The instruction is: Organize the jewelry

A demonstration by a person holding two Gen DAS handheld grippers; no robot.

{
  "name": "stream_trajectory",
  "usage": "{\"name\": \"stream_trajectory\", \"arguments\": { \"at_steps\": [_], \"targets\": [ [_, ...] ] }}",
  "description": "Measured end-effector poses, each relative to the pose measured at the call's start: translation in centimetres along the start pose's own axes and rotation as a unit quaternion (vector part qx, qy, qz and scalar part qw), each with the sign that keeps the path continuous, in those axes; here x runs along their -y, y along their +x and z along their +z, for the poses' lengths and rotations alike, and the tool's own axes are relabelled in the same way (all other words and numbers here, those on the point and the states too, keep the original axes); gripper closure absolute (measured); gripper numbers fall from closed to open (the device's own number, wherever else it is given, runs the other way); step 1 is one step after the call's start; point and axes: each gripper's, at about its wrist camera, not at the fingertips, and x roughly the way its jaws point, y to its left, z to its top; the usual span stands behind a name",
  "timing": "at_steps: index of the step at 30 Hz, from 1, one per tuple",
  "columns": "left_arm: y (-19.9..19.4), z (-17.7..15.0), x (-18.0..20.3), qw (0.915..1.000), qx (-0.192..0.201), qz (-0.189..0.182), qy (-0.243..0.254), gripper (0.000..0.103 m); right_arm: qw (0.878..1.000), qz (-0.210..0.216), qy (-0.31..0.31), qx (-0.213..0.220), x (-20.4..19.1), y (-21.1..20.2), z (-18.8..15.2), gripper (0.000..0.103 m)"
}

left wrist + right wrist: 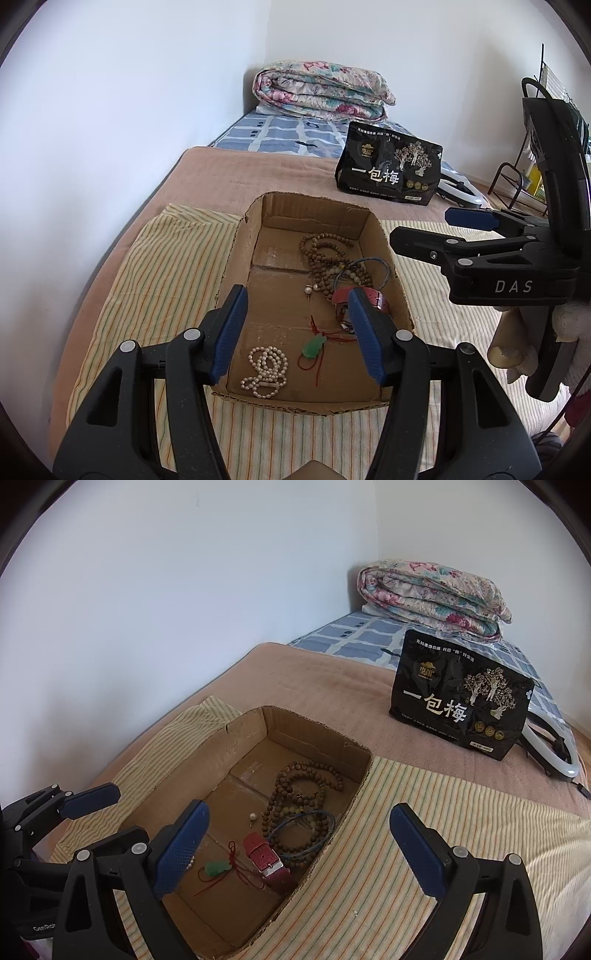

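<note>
Here, all the jewelry lies inside a shallow cardboard box (258, 236) whose top has been cut away, so low walls corral loose pieces while leaving them reachable from above. The box sits on a striped cloth (170, 266) spread over the bed, which gives it a flat footing.

The left gripper (297, 332) hovers over the near end of the box, its jaws spread wide and holding nothing. Just ahead of its left finger lies a coiled pearl strand (265, 371); between the fingers lies a green jade pendant on a red cord (313, 345); past its right fingertip lie a red watch strap (341, 295), a thin blue bangle (384, 267) and a heap of brown wooden beads (325, 251); a single pearl earring (307, 290) lies ahead, apart from the heap.

The right gripper (295, 843) is likewise wide open and empty. Its left finger hangs over the box, its right finger over the cloth outside the box wall.

This fits either pieces gathered into the box already or a jumble waiting to be sorted; the beads, bangle and strap overlap, which I judge would tangle if pulled.

Readable writing: "DAS" on the right gripper's body in the left view, a partial "GenRo" on the left gripper's body in the right view, and "一包梅" in large white characters on a black pouch (461, 701) standing well beyond the box. Its smaller print is too fine to read.
</note>
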Motion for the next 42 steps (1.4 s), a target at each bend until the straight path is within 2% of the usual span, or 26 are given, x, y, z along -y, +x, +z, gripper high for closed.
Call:
{"name": "stream_trajectory", "arguments": {
  "at_steps": [10, 13, 22, 25, 31, 35, 39, 42],
  "targets": [
    [-3.5, 0.7, 1.3, 0.9997, 0.026, 0.000, 0.005, 0.045, 1.000, -0.005, -0.001, 0.019, 0.2, -3.2, -0.1, 0.004],
    [-5.1, 0.7, 1.9, 0.9992, 0.039, 0.003, 0.012, 0.035, 1.000, -0.005, -0.003, 0.027, 0.2, -4.4, -0.2, 0.004],
    [-9.4, 0.9, 3.1, 0.9975, 0.064, 0.019, 0.021, 0.034, 0.998, -0.013, -0.018, 0.056, -0.2, -8.8, -0.5, 0.000],
    [-10.7, 0.9, 3.1, 0.9974, 0.068, 0.020, 0.015, 0.026, 0.998, -0.016, -0.019, 0.064, -0.2, -10.3, -0.7, 0.000],
    [-12.6, 0.9, 3.7, 0.9967, 0.075, 0.026, 0.014, 0.025, 0.997, -0.018, -0.008, 0.075, 0.2, -12.9, -1.2, 0.000],
    [-13.8, 0.9, 4.3, 0.9963, 0.080, 0.029, 0.013, 0.018, 0.996, -0.027, -0.002, 0.081, 0.6, -14.5, -1.9, 0.000],
    [-15.0, 0.8, 4.9, 0.9957, 0.087, 0.029, 0.015, 0.017, 0.996, -0.030, 0.006, 0.088, 1.2, -16.1, -2.6, 0.000],
    [-15.7, 0.7, 5.3, 0.9950, 0.093, 0.031, 0.016, 0.009, 0.995, -0.030, 0.012, 0.092, 1.6, -17.1, -3.0, 0.000]
  ]
}}
